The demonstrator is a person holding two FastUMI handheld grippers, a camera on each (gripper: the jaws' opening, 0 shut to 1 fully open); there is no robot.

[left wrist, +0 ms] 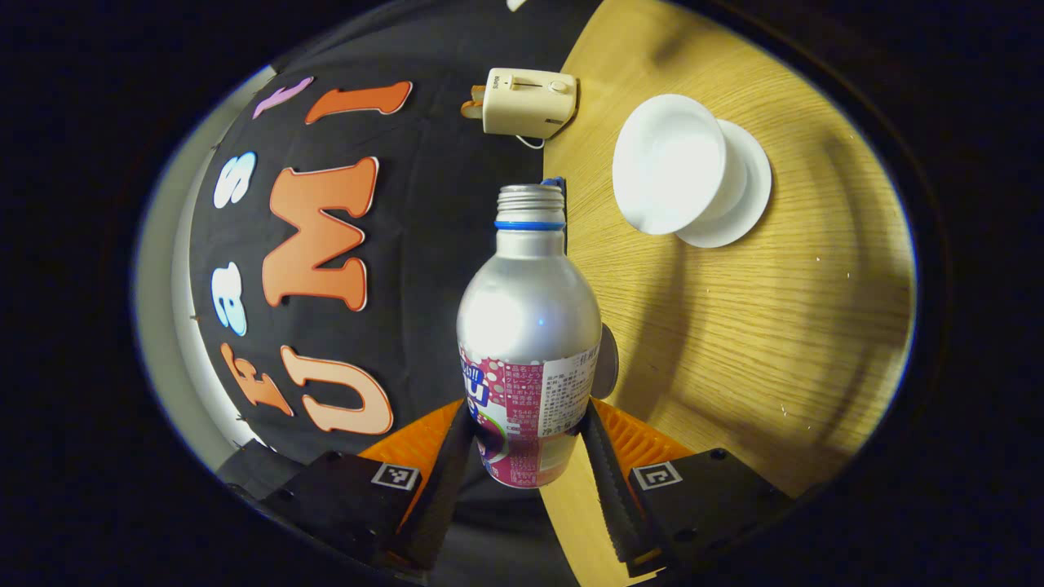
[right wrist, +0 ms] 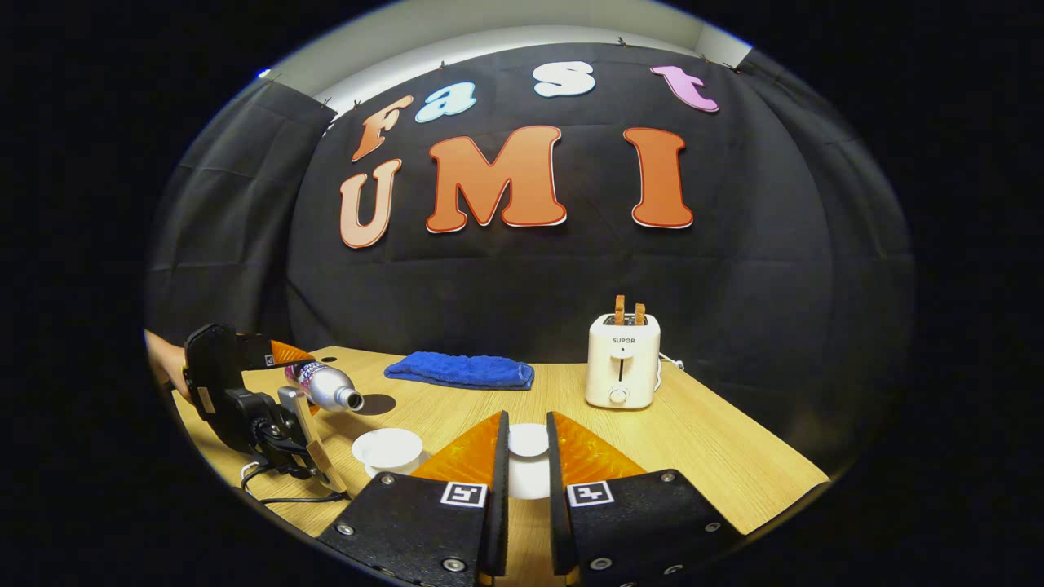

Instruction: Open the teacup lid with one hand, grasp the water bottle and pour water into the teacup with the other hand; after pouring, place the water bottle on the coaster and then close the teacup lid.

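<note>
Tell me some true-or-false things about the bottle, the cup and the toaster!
1. The left hand-held gripper is shut on the bottle. True.
2. The bottle still has its cap on. False: its threaded neck is bare and open.
3. The cup is open, with no lid on it. True.
4. The toaster is empty. False: two slices stick up from its slots.
5. The right hand-held gripper holds the lid. True, as far as the right gripper view shows.
6. The blue cloth lies on top of the toaster. False: it lies on the table beside it.
</note>
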